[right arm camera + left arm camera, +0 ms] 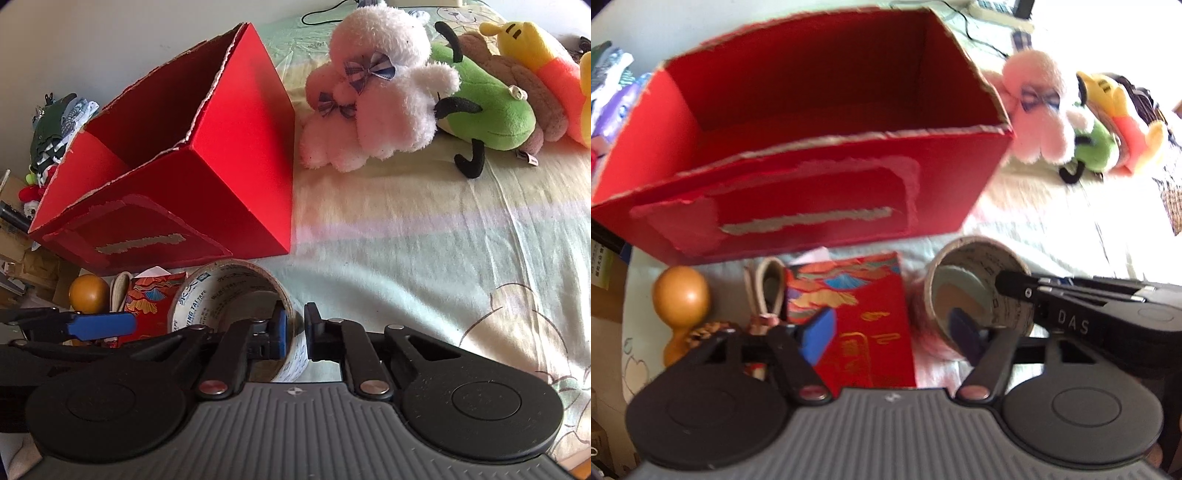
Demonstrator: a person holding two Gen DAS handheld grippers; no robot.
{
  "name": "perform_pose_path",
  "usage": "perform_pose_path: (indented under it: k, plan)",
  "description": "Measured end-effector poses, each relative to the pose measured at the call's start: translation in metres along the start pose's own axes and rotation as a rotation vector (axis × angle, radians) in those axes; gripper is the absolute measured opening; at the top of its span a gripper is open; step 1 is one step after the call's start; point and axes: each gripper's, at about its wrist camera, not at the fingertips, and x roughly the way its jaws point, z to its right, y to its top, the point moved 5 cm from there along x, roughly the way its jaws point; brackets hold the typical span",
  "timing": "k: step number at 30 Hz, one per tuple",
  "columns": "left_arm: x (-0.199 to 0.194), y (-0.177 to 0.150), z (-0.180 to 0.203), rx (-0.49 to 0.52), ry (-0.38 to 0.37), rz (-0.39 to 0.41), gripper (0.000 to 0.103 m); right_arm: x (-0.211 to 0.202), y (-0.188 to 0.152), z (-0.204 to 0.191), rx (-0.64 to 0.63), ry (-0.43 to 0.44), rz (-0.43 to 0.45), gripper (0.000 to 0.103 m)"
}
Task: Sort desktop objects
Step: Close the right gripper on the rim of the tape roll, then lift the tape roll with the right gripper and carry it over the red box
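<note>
An open-topped red cardboard box stands on the bed sheet, and nothing shows inside it. In front of it lie a golden gourd, a pale loop keychain, a red patterned packet and a printed tape roll. My right gripper is shut on the roll's wall, one finger inside the ring and one outside. My left gripper is open just above the sheet. The red packet lies between its blue pads, untouched as far as I can see.
Plush toys lie to the right of the box: a white one, a green one and a yellow-and-red one. Clothes and clutter are piled off the bed's left edge. A black cable runs along the far side. Striped sheet stretches to the right.
</note>
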Motion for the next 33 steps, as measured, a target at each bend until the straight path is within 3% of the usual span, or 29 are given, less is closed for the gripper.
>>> perform_pose_path:
  k: [7, 11, 24, 33]
  plan:
    - [0.003, 0.003, 0.022, 0.042, -0.092, -0.017, 0.038, -0.014, -0.001, 0.017, -0.007, -0.043, 0.033, 0.011]
    - [0.006, 0.005, 0.047, 0.095, -0.146, -0.03, 0.015, -0.026, -0.002, 0.028, -0.009, -0.08, 0.062, 0.011]
    - [-0.008, 0.014, 0.102, 0.193, -0.221, 0.031, 0.012, -0.07, -0.003, 0.063, 0.019, -0.163, 0.18, 0.012]
    - [-0.049, 0.037, 0.124, 0.218, -0.232, 0.164, 0.012, -0.113, 0.025, 0.065, -0.026, -0.154, 0.315, 0.011]
